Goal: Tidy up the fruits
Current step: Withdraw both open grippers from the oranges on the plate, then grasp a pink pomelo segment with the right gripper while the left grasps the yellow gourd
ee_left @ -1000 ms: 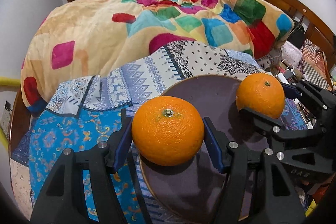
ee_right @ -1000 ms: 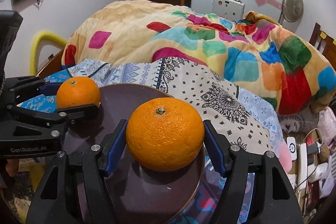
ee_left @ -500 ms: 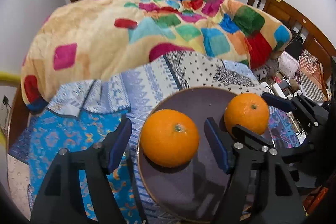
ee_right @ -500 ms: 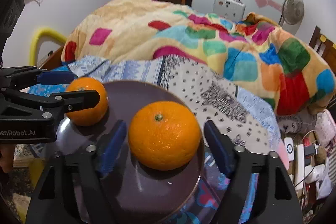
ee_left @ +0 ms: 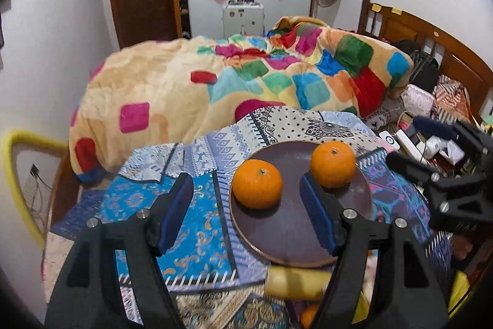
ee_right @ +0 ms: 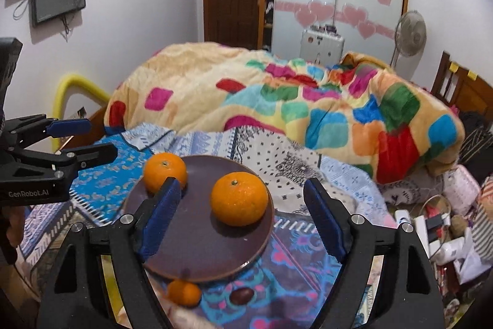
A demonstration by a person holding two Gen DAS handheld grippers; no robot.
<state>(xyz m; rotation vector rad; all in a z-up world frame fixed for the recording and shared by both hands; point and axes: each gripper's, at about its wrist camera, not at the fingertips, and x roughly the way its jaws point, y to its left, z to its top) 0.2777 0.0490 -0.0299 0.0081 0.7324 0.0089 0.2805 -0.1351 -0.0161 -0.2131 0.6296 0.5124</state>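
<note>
Orange fruits [ee_left: 257, 188] [ee_right: 238, 198] now sit released on the plate [ee_left: 289, 239], ahead of both withdrawn, wide-open grippers [ee_left: 246, 215] [ee_right: 242, 218]; placement looks done.

Both the left gripper [ee_left: 246, 216] and right gripper [ee_right: 243, 218] hover with fingers spread wide, holding nothing.

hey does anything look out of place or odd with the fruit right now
Mostly tidy: two oranges sit upright on the brown plate. Odd ones out: a smaller orange fruit and a dark brown fruit lie off the plate on the cloth by its near rim.
</note>
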